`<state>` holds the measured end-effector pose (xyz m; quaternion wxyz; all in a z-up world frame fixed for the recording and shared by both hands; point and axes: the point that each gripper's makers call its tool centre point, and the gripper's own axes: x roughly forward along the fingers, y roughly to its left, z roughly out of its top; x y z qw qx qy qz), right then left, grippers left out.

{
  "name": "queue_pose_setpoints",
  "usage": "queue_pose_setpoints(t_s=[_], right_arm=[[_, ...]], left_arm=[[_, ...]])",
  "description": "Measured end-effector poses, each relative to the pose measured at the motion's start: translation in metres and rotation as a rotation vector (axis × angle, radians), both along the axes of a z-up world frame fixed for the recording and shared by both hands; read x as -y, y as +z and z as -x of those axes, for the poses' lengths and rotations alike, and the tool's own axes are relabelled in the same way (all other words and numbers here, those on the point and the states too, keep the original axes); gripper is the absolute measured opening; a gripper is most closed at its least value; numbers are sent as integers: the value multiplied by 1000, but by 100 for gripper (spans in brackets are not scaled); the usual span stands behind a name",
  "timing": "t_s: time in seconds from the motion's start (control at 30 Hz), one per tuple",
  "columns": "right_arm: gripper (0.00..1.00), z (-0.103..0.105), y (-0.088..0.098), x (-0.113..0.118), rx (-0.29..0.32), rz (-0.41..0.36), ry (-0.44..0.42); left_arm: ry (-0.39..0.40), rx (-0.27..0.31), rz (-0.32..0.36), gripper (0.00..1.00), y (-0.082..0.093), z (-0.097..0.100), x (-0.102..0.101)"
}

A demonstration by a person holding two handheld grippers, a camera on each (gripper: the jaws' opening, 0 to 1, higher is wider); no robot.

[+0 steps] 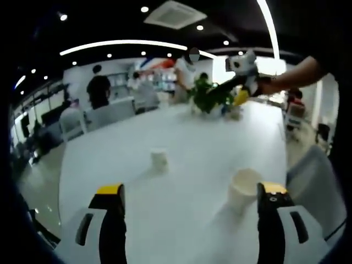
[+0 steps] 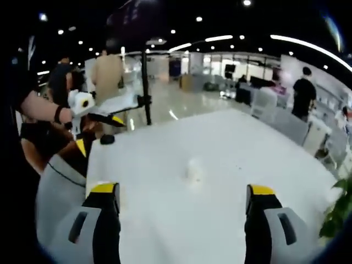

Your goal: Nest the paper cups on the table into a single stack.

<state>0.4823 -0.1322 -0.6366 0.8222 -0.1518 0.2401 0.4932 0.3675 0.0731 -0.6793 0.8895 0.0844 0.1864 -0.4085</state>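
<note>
Both of my grippers are off the table with jaws spread and nothing between them: the left gripper (image 1: 190, 206) frames two paper cups, the right gripper (image 2: 181, 206) frames one. In the left gripper view the near cup (image 1: 243, 188) stands upright, mouth up, just beside my right-hand jaw and toward the table's (image 1: 192, 137) near right edge; the far cup (image 1: 159, 159) sits well apart from it, nearer the middle of the tabletop, and looks inverted, though blur keeps me from being sure. Nothing is nested yet, so I judge the step to be the first pick. To do it well I would centre the near cup between the jaws before closing, pinch lightly at the upper wall so the paper does not crush, then carry it over the other cup and lower it straight. The left gripper view also shows a plant (image 1: 212, 99) at the far end, with my right gripper raised before it. The right gripper view gives the opposite angle: a single pale cup (image 2: 193, 169) mid-table, too smeared to read its orientation, my left gripper held up by the far left corner, and a dark stand (image 2: 146, 82) past that edge.
</note>
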Motion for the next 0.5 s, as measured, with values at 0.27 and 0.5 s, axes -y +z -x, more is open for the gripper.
queue_pose_setpoints(t_s=[0.27,0.5], right_arm=[[86,-36,-25,-29,-31,40,51],[86,-49,-42,-45,-57,57,87]], left_arm=[[5,-9,9,100,-3,-8,6],[9,-19,6,100,-8,-12,8]])
